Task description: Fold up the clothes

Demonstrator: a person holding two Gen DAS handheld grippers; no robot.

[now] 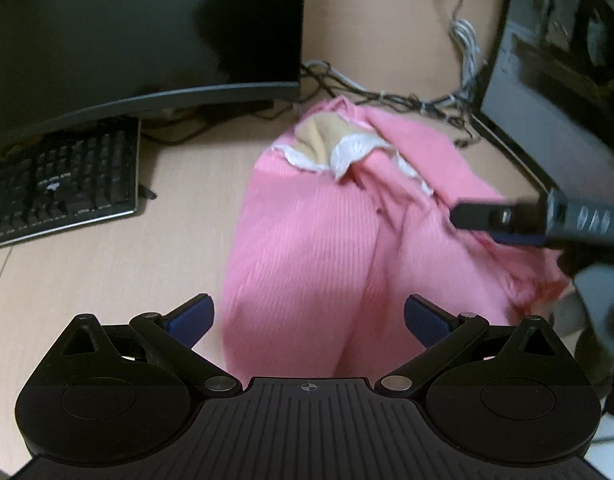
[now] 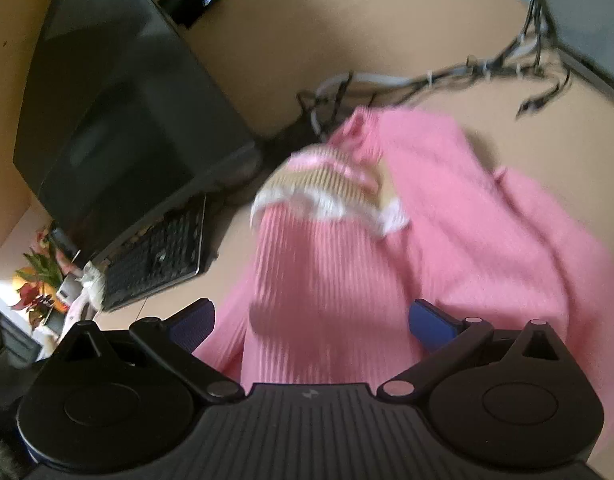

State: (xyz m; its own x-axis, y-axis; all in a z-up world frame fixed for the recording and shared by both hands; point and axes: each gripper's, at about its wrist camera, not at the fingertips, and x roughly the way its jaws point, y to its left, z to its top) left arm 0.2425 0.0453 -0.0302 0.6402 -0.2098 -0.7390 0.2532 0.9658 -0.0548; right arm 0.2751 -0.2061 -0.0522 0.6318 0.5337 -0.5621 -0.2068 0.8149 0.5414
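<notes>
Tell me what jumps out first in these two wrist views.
A bright pink ribbed sweater sprawls across the middle of the pale desk, its white and beige collar turned away from the cameras. Left of it sit a black keyboard and a dark monitor, with tangled cables behind. Both grippers hover over it, fingers spread.

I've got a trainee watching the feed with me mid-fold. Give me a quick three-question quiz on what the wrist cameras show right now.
1. True or false: the left claw is open, its blue pads apart over the pink sweater.
2. Which lies left of the sweater in the left wrist view: A) a mug, B) a black keyboard, C) a book?
3. What runs along the desk behind the sweater's collar?

Key: 1 true. 2 B. 3 A tangle of cables.
</notes>
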